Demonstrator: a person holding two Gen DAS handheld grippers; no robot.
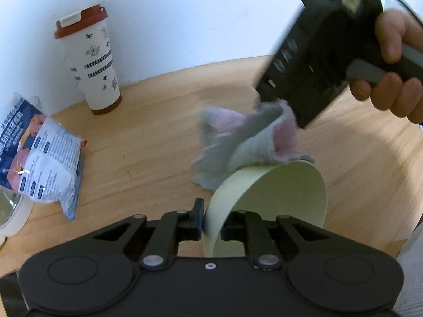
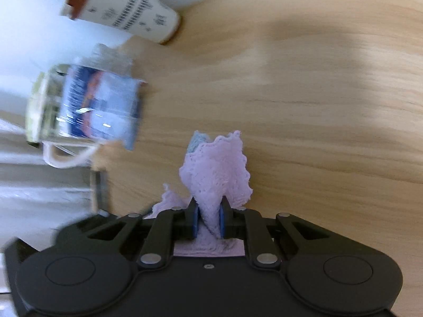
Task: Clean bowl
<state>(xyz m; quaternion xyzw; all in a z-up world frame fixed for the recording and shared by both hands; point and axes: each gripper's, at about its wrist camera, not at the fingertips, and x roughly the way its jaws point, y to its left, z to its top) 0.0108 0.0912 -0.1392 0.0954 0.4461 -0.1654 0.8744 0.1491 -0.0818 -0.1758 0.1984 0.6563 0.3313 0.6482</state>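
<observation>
In the left wrist view a pale cream bowl (image 1: 275,198) is held tilted on its side, and my left gripper (image 1: 212,222) is shut on its rim. A grey and pink cloth (image 1: 238,137) hangs just above the bowl's upper rim, touching it. The right gripper's black body (image 1: 325,52), held by a person's hand (image 1: 391,79), comes down from the upper right onto the cloth. In the right wrist view my right gripper (image 2: 208,220) is shut on the lilac cloth (image 2: 219,169), which sticks out past the blue pads. The bowl is not seen in that view.
A white tumbler with a brown lid (image 1: 91,60) stands at the back by the wall. A blue and white packet (image 1: 39,158) lies at the left over a white round object (image 1: 10,211). The wooden table (image 1: 145,137) ends at the right edge (image 1: 404,240).
</observation>
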